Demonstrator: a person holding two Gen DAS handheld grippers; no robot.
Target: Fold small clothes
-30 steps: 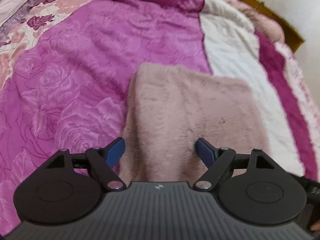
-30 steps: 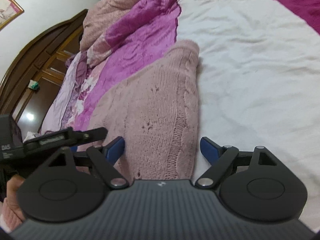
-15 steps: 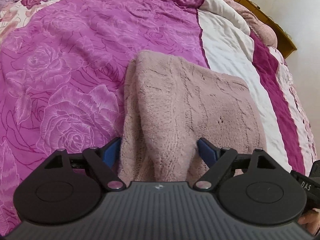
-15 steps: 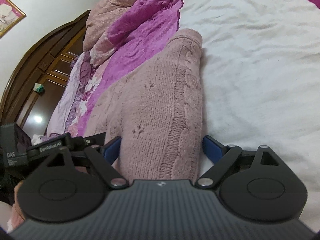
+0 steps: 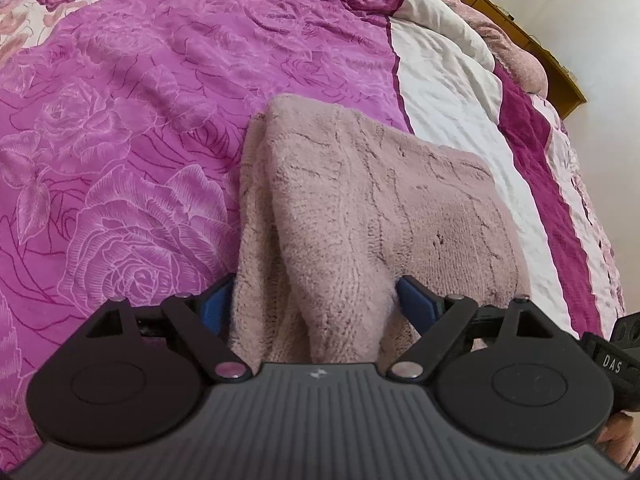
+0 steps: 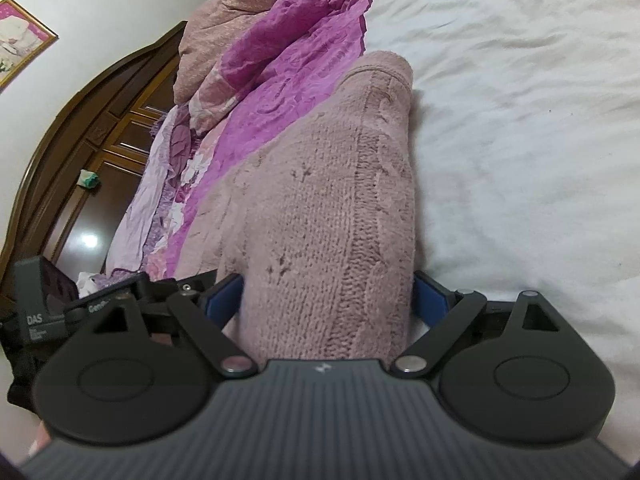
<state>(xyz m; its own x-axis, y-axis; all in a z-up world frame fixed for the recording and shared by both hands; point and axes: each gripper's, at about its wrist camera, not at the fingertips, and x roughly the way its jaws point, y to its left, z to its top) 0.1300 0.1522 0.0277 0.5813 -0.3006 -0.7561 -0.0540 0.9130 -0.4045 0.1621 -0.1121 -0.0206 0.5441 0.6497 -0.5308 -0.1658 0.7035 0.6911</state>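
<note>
Left gripper (image 5: 314,300) stands wide, its jaws opening, with the near edge of the dusty-pink knitted sweater (image 5: 380,208) bunched between its blue pads (image 5: 416,300); the left pad is half buried in knit. Around it spreads the magenta rose-patterned quilt (image 5: 120,120).

Right gripper (image 6: 330,296) is spread wide astride the sweater (image 6: 320,200), which hides both fingertips. Beyond lie the white bedcover (image 6: 520,120) and dark wooden headboard (image 6: 80,128).

Magenta rose-patterned bedspread (image 5: 132,128), wooden wardrobe (image 6: 84,152)
</note>
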